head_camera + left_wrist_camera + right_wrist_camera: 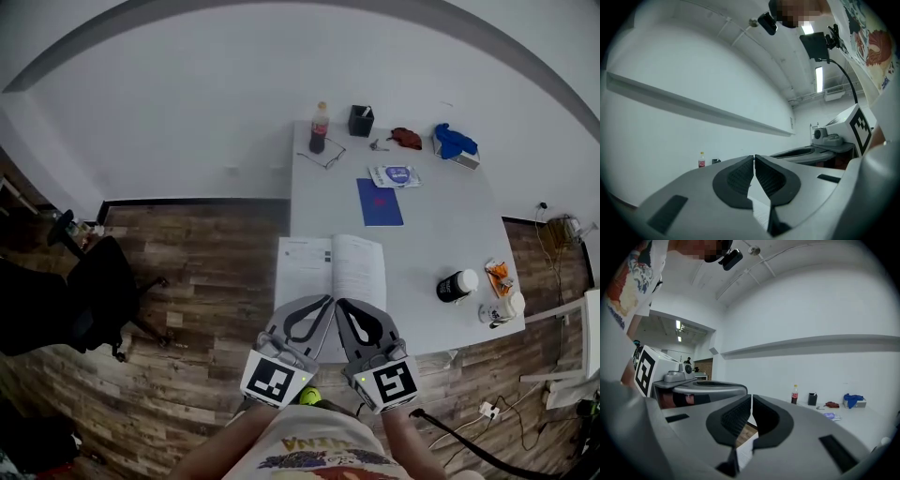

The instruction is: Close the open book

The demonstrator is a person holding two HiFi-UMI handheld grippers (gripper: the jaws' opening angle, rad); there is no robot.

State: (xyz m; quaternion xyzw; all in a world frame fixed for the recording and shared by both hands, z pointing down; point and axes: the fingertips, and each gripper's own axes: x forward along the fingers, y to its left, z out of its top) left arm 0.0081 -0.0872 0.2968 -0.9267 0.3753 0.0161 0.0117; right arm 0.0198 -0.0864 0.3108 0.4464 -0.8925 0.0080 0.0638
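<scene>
White table (441, 234): 1 cola bottle (320, 127), black cup (361, 120) and glasses (325, 155) at far edge, blue cloth (454, 141) far right. Blue booklet (380, 202) mid-table, dark jar (457, 285) near right, possibly white-lidded. Black office chair (94, 295) on wood floor (206, 253), left.

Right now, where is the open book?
In the head view the open book lies at the near left corner of the white table, ahead of the left gripper and right gripper, with the blue booklet behind it.
</scene>
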